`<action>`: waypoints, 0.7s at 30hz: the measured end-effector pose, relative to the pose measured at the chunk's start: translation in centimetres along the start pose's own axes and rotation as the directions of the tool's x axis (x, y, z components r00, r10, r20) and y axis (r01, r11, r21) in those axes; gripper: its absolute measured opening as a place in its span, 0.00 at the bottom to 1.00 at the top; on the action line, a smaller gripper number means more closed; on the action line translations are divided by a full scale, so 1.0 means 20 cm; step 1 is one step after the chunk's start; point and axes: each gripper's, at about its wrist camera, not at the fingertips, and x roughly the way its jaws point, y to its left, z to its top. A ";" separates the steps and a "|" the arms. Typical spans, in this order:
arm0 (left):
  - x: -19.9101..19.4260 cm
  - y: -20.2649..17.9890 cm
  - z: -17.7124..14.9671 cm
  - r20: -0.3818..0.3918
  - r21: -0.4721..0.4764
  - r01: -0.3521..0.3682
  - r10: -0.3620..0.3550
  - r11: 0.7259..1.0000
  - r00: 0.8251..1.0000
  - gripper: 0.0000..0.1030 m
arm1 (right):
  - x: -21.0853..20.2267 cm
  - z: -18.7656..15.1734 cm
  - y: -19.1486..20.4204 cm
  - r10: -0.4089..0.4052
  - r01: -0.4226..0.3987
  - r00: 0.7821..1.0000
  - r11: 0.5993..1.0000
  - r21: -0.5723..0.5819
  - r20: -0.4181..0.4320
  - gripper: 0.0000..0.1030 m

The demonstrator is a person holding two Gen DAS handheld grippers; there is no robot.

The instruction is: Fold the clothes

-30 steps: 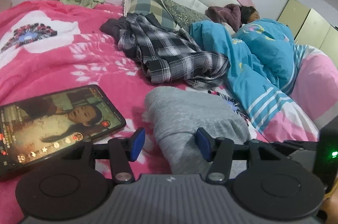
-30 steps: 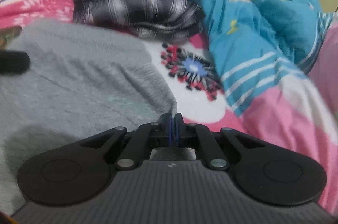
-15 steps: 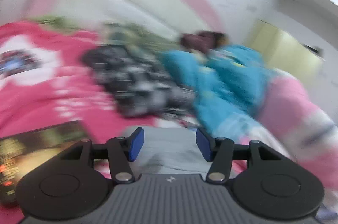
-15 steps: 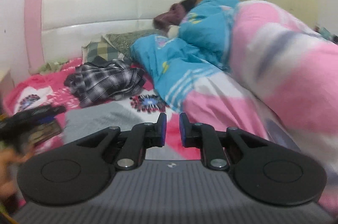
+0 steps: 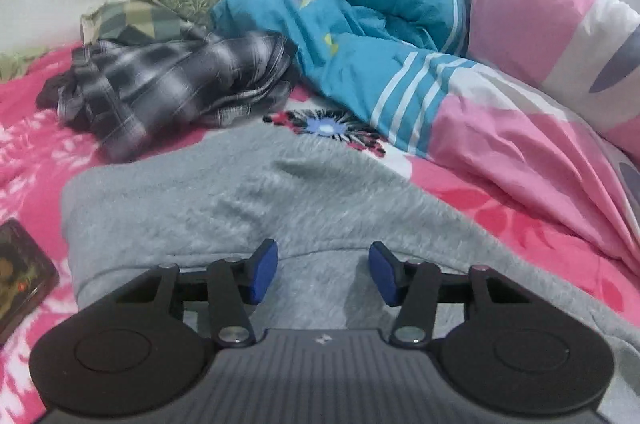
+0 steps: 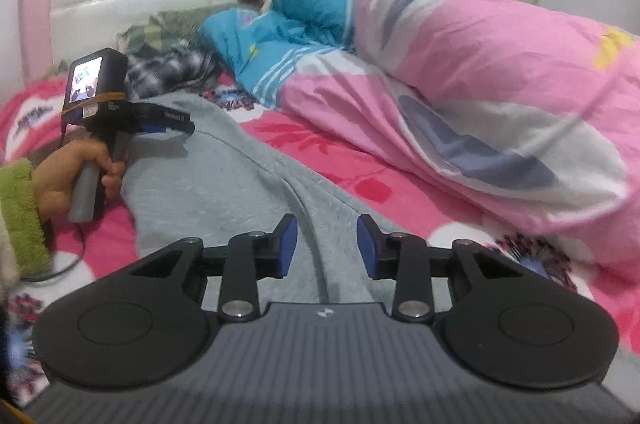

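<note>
**Grey garment spread out, folding barely begun**

The pink floral bed sheet carries everything here, with a bulky pink, white and blue quilt heaped along its far side over a sleeping person. Across the middle of the bed lies the long grey fleecy garment, probably trousers: the right wrist view shows a seam or a gap between two legs running along its length, and it is stretched out nearly flat with no fold in it that I can see. Beyond it sits a crumpled black-and-white checked shirt, not yet touched, so I judge most of the work remains.

The left gripper hovers over the grey cloth near one end, jaws wide apart and holding nothing. The right gripper hangs above the seam farther along, jaws likewise spread and empty. A dark smartphone lies at the sheet's edge beside the garment.
</note>
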 end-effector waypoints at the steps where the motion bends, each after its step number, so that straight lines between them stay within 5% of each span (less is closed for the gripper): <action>1: 0.00 -0.01 0.00 0.005 0.004 -0.006 0.006 1.000 1.000 0.53 | 0.06 0.00 0.01 0.007 -0.007 1.000 1.000 -0.026 -0.015 0.31; 6: 0.01 0.00 0.02 0.000 -0.001 -0.007 0.007 1.000 1.000 0.53 | 0.31 -0.06 0.04 -0.037 0.017 0.992 0.987 -0.160 -0.123 0.27; 7: 0.01 0.00 0.02 0.000 -0.005 -0.004 0.004 1.000 1.000 0.53 | 0.35 -0.08 0.04 -0.050 0.026 0.988 0.987 -0.159 -0.147 0.09; 8: 0.01 0.01 0.02 0.001 -0.010 -0.001 0.001 1.000 1.000 0.53 | 0.36 -0.08 0.02 -0.053 0.032 0.986 0.990 -0.135 -0.157 0.03; 21: 0.00 0.03 0.02 0.018 -0.031 0.003 -0.003 1.000 1.000 0.49 | 0.37 0.19 -0.15 -0.058 0.053 0.990 0.998 -0.039 -0.130 0.02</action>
